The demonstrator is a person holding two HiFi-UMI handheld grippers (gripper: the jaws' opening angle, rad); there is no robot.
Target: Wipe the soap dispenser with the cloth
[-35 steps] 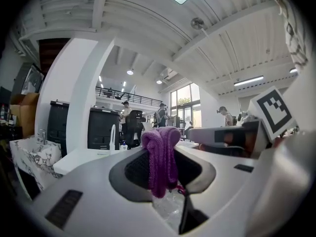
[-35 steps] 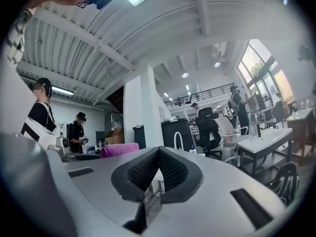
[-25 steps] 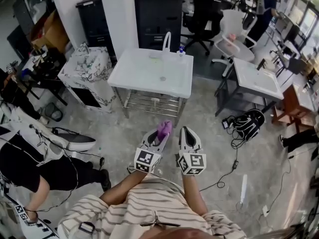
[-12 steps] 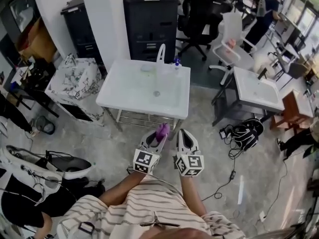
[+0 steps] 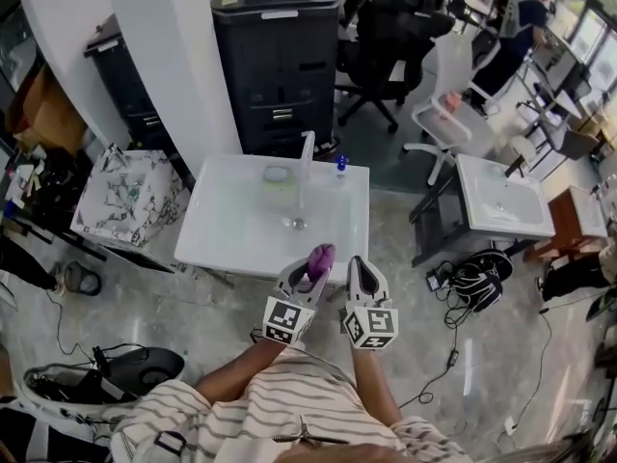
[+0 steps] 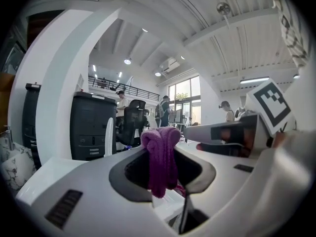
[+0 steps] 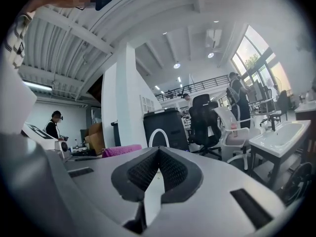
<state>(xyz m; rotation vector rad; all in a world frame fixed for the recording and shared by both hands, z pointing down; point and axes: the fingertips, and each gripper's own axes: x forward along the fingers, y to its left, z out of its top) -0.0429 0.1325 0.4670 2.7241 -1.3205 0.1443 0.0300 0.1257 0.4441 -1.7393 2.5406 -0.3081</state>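
Head view: we see left gripper (image 5: 310,270) clamped on purple cloth (image 5: 320,256), right gripper (image 5: 360,270) just beside it, both at near edge of white sink (image 5: 222,230). Soap dispenser (image 5: 340,166) stands at far rim, right of faucet (image 5: 306,157), well apart from cloth.
Left gripper view: jaws pinch bunched cloth.
Right gripper view: jaws together, nothing between.

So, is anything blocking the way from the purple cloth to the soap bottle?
Nothing visible. Between the cloth in the left hand-held gripper and the soap dispenser lies only bare sink; the faucet stands left of the dispenser.
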